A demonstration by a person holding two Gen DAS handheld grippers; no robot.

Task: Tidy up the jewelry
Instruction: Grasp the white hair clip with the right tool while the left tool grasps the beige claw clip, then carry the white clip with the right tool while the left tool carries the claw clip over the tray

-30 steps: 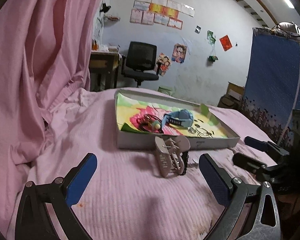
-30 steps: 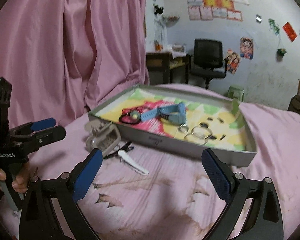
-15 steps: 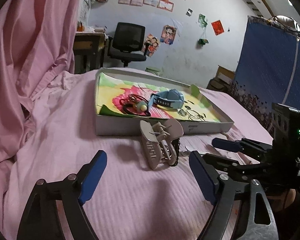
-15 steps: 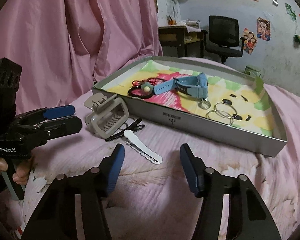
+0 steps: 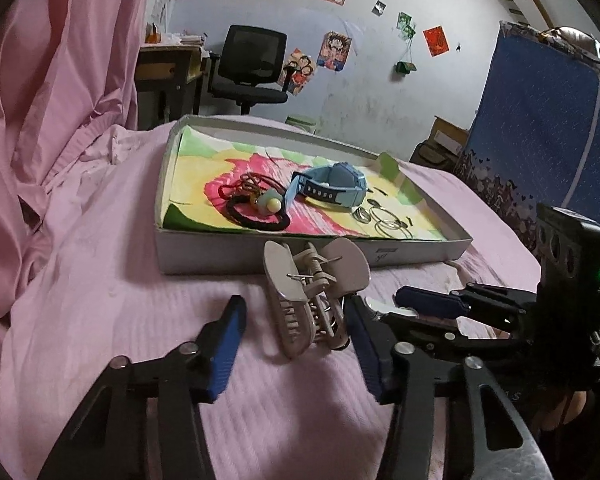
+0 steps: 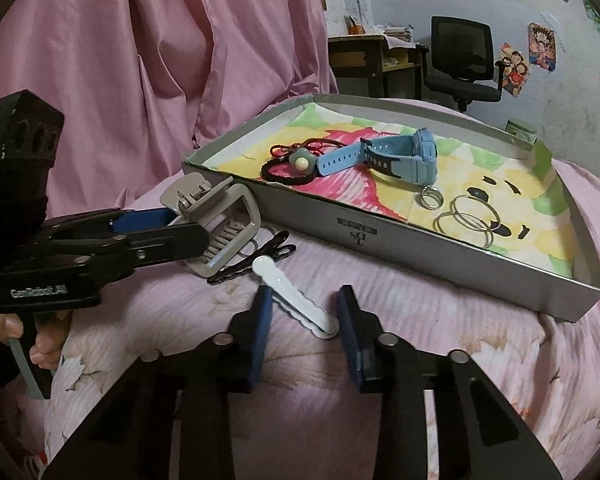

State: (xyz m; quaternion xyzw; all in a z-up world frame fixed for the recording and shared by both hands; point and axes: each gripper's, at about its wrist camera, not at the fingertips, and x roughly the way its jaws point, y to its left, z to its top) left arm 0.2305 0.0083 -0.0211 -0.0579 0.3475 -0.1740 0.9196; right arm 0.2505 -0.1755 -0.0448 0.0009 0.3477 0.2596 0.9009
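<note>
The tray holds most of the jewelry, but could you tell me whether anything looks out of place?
Yes: the beige claw clip, a white hair clip and a black hair clip lie on the pink bedspread, outside the tray.

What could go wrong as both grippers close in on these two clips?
The left gripper and right gripper work close together, so their fingers may collide. The claw clip lies partly over the black pin; lifting it might drag the pin along. The flat white clip lies low on the soft bedsheet, so the pads could slide over it.
</note>
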